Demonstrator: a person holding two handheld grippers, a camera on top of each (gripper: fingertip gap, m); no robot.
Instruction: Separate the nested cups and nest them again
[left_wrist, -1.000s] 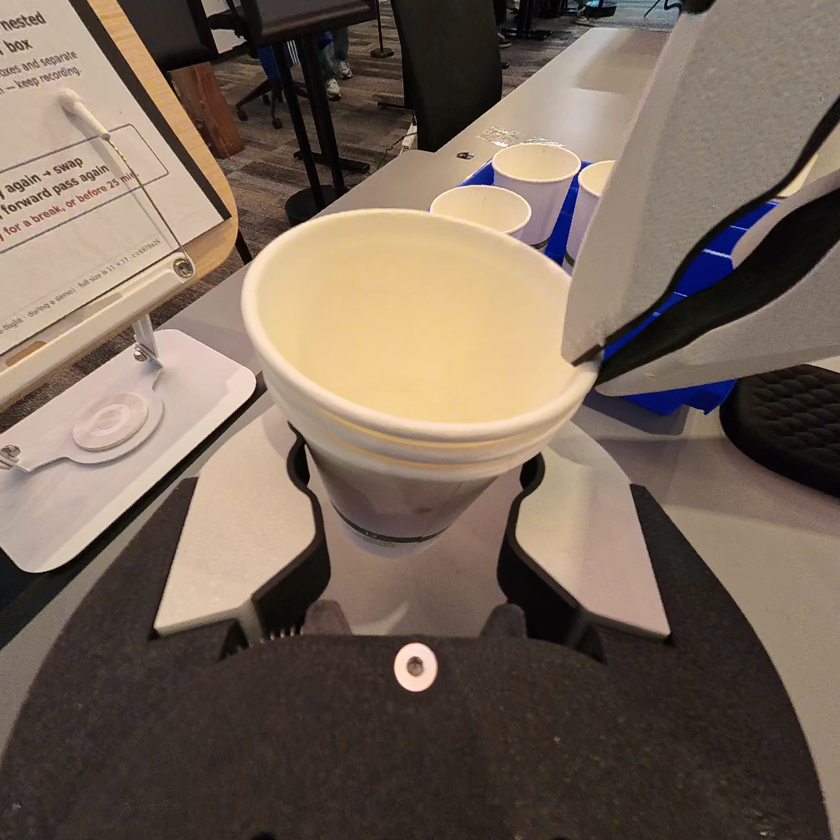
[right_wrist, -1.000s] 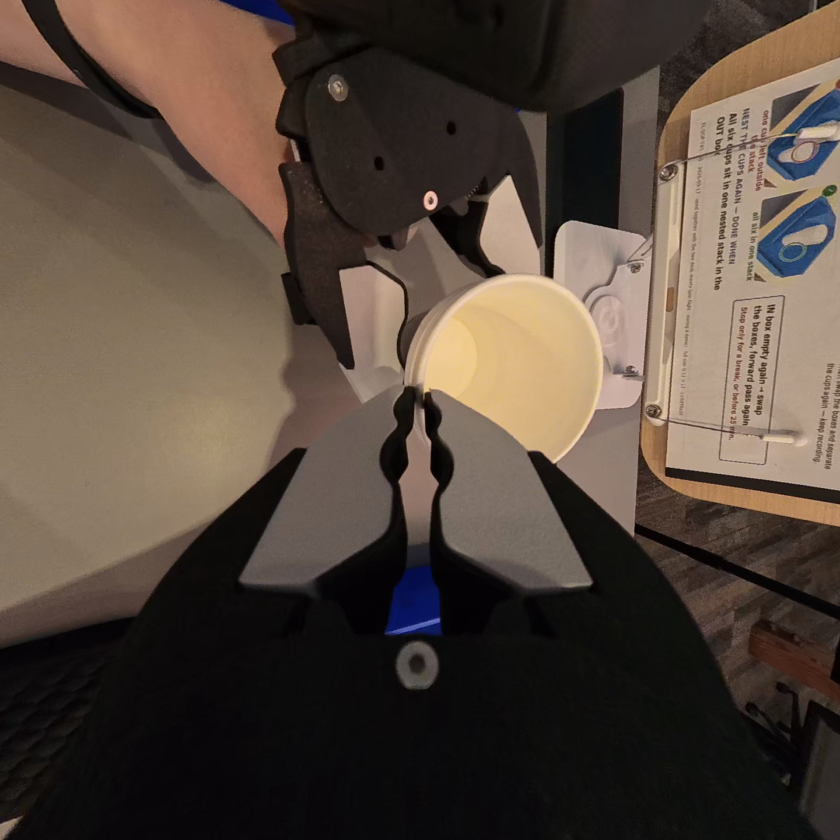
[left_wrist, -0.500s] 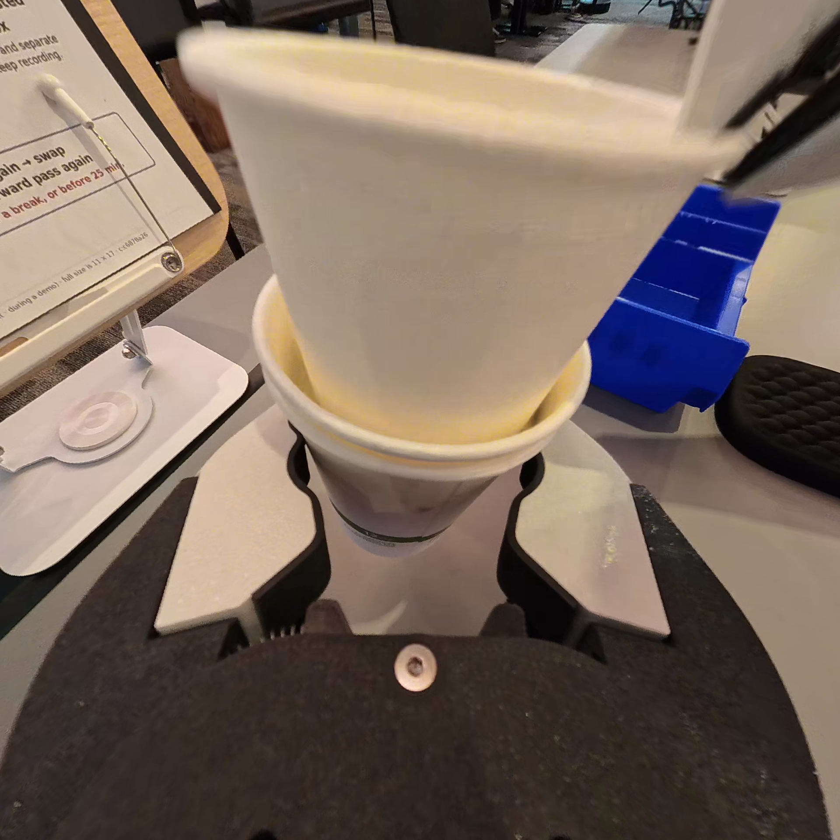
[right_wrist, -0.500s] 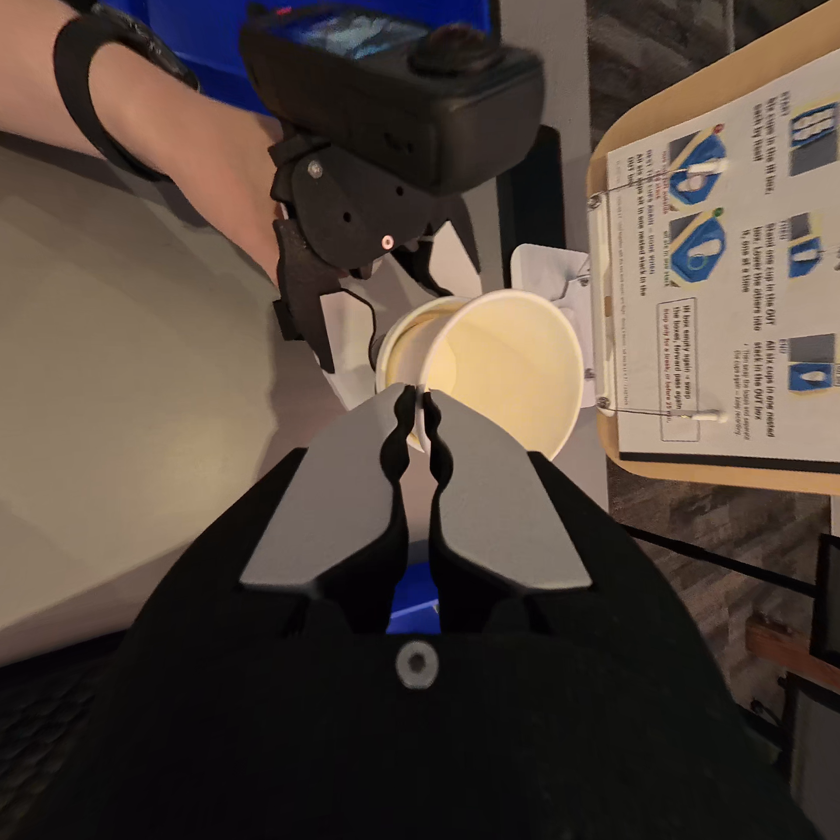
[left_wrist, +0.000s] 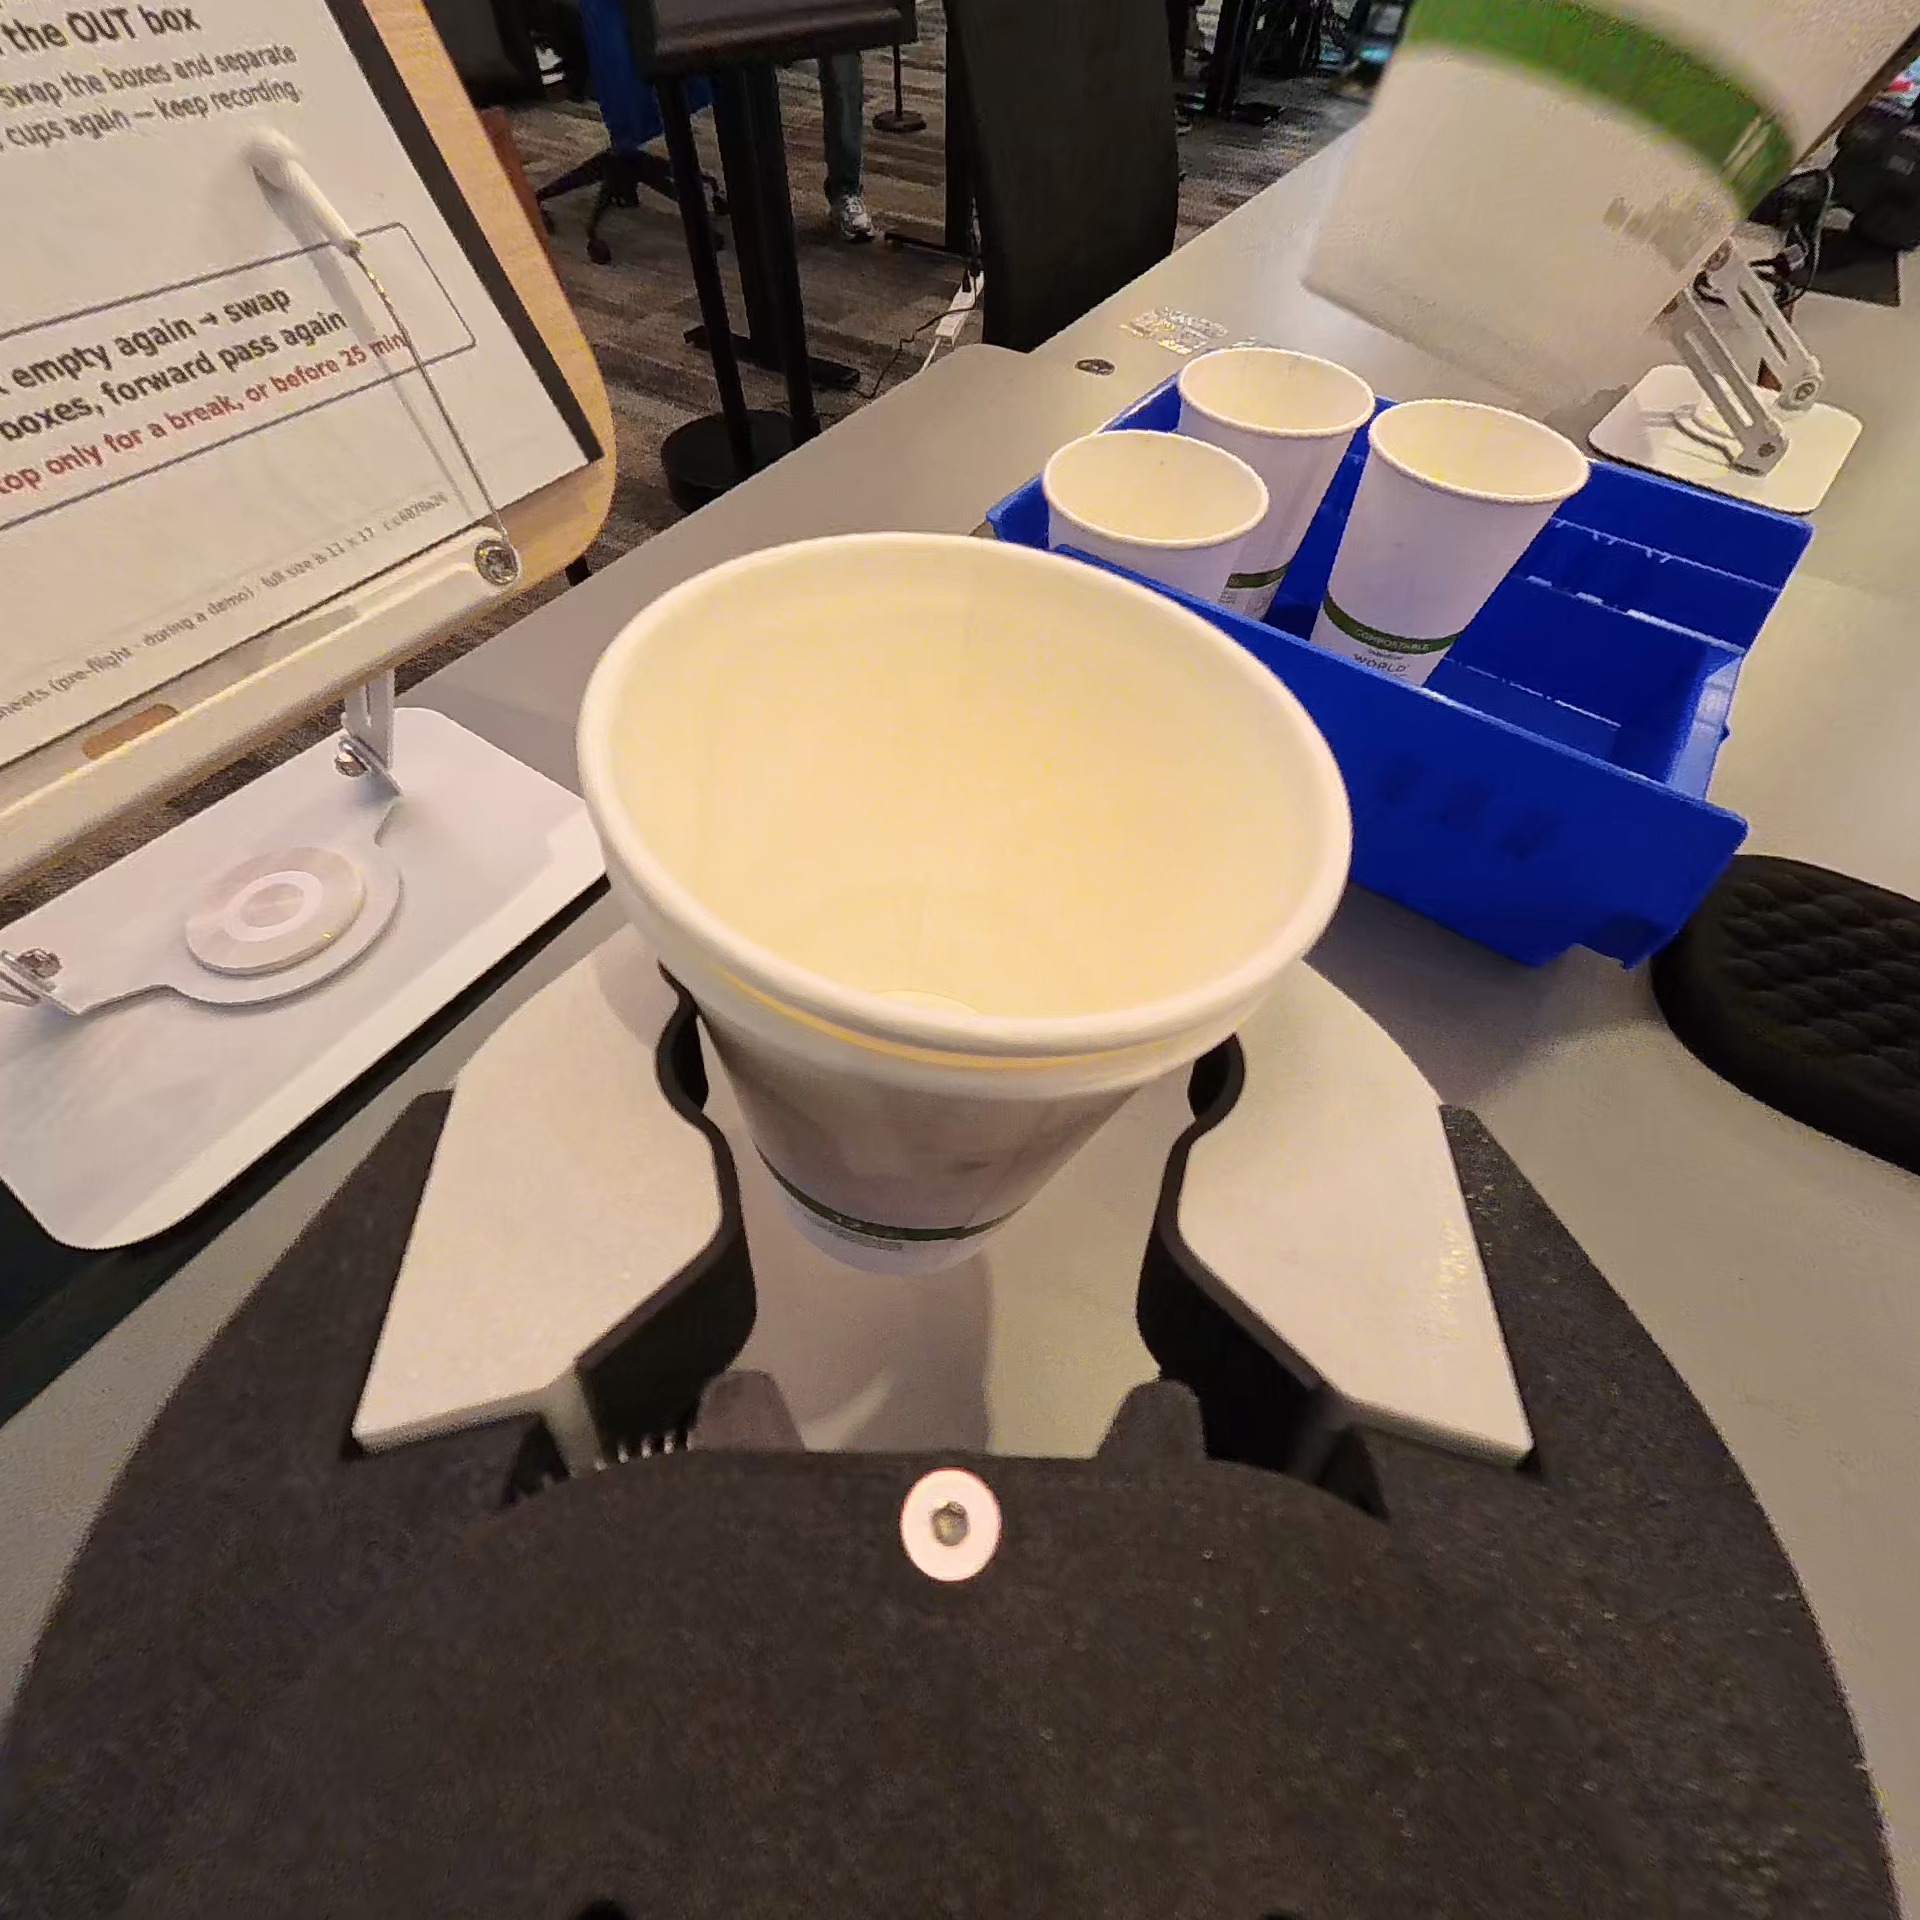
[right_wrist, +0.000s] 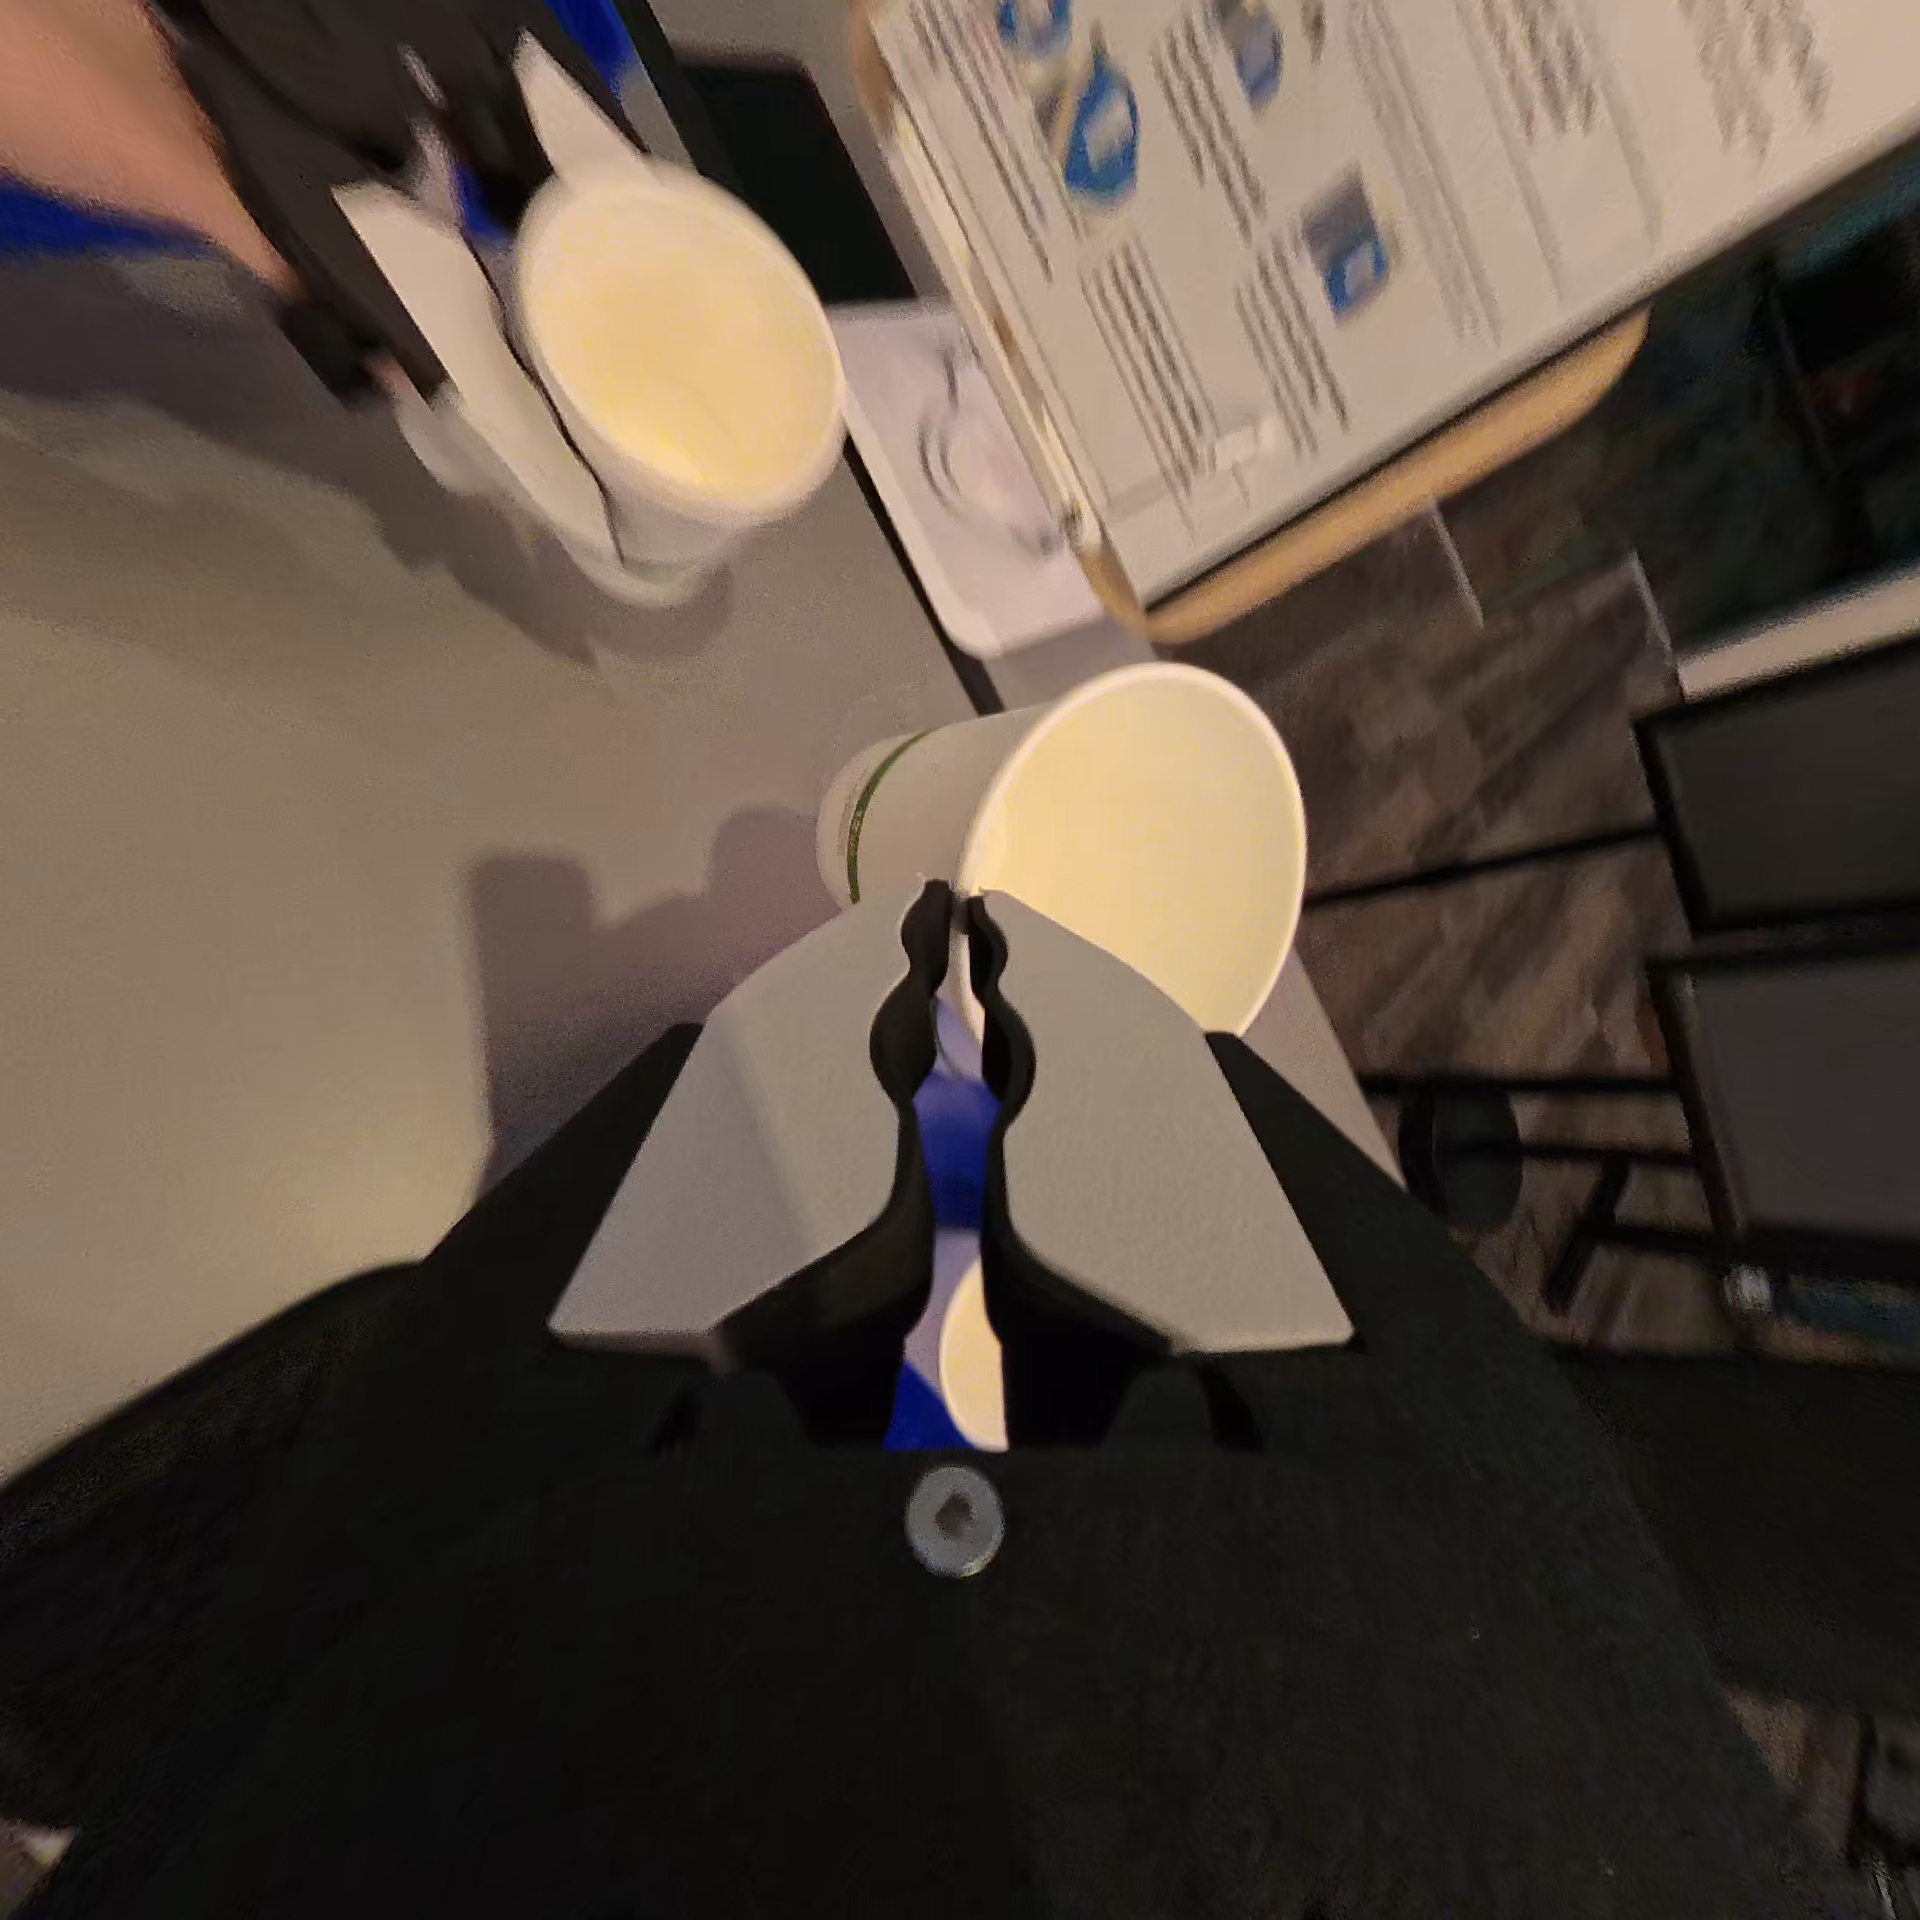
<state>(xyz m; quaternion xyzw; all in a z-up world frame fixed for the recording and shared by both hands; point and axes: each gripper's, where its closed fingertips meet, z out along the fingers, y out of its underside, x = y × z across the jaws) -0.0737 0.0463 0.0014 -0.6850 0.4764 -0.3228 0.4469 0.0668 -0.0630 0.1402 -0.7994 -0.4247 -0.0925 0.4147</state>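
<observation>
Your left claw (left_wrist: 951, 1132) is wrapped around the lower wall of the nested stack (left_wrist: 961, 821), its 2 fingers (left_wrist: 582, 1195) set wide enough to cradle the taper, with the stack held upright just above the table (left_wrist: 1714, 1299). From the doubled rim lines, I judge 2 cups remain in it, though I cannot confirm the count.

Your right claw (right_wrist: 951, 909) is pinched nearly closed on the rim of 1 separated cup (right_wrist: 1122, 842), which hangs tilted on its side in the air, well apart from the stack. In the left wrist view that same cup shows blurred at the upper right.

3 loose cups (left_wrist: 1444, 520) already stand upright in the blue bin (left_wrist: 1507, 821) beyond the stack.

These are thin paper cups: very light, easily dented, and smooth on the wall. A rim pinch like yours holds well because the rolled lip is the stiffest part, but squeeze only enough to keep it from swinging. On the stack, stay low on the wall, where the nested layers and the base stiffen it. Too much pressure there would likely press the cups together and make the next one harder to free.

When you set the cup into the bin, level it 1st, since a cup this light tips over readily.
</observation>
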